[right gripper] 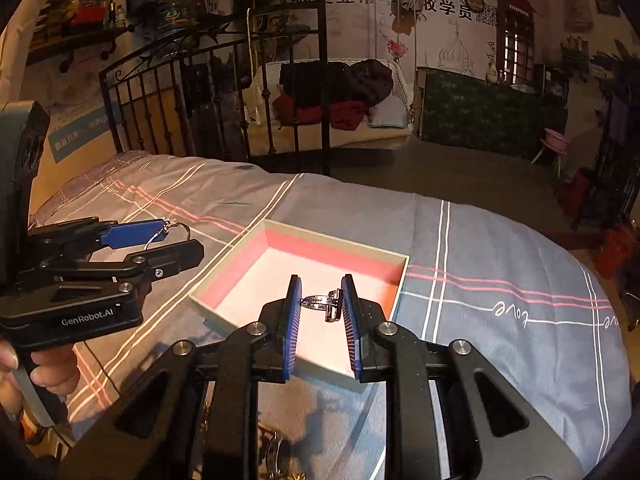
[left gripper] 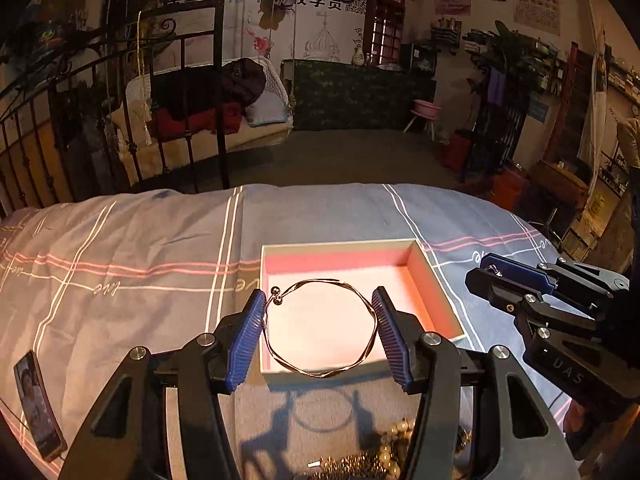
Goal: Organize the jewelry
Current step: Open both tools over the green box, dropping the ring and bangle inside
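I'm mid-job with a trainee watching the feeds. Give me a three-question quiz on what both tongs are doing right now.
1. True or false: the left tongs hold the bangle between their pads.
2. What do the right tongs grip? A) a necklace B) a ring C) an earring
3. Fill in: both pieces hang over the open ____.

Key:
1. True. The bangle spans the gap and touches both blue pads.
2. B. The ring is pinched between the pads.
3. Box. The box with its pink inside sits on the bedsheet, with nothing in it where it shows.
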Tool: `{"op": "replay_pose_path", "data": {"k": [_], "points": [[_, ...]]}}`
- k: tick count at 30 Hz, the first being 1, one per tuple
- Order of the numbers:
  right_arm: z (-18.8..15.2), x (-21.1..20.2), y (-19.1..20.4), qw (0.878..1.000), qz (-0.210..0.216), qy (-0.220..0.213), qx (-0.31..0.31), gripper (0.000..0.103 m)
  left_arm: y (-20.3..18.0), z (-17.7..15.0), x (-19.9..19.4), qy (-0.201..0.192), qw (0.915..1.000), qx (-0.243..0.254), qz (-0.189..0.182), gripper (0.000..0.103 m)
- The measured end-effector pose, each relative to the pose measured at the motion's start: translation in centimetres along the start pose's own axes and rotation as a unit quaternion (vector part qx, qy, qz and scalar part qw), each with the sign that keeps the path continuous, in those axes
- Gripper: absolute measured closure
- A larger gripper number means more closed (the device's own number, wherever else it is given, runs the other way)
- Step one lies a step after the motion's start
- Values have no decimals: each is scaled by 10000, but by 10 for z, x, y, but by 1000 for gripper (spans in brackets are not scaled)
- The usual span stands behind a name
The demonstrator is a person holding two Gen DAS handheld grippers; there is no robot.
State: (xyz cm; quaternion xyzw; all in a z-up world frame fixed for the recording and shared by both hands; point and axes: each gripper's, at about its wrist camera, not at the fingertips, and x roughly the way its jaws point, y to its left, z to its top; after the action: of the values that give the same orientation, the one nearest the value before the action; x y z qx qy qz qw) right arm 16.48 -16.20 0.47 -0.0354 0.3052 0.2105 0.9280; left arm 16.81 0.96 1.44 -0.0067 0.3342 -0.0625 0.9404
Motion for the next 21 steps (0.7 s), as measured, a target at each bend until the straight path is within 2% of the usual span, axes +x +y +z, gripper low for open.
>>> {"op": "replay_pose_path", "data": {"k": [5, 9, 15, 16, 17, 18, 19, 21], "points": [[31, 45, -17, 9986, -229, 388, 263, 82, 6, 33, 46, 430, 9988, -177, 124, 49], [27, 63, -19, 9975, -282, 619, 210, 82, 14, 28, 66, 732, 9966, -372, 115, 49], [23, 74, -19, 9965, -319, 763, 87, 81, 18, 22, 71, 870, 9951, -461, 6, 49], [22, 76, -19, 9961, -305, 831, 55, 72, 19, 23, 70, 874, 9951, -469, -7, 47], [19, 76, -17, 9955, -366, 876, 18, 44, 20, 24, 69, 870, 9950, -489, -23, 36], [18, 73, -15, 9957, -496, 782, -24, 30, 20, 24, 65, 800, 9954, -517, -39, 24], [16, 67, -12, 9962, -591, 637, -84, 22, 22, 24, 59, 671, 9963, -541, -40, 21], [10, 57, -10, 9963, -589, 603, -155, 22, 24, 22, 46, 531, 9972, -520, -56, 20]]}}
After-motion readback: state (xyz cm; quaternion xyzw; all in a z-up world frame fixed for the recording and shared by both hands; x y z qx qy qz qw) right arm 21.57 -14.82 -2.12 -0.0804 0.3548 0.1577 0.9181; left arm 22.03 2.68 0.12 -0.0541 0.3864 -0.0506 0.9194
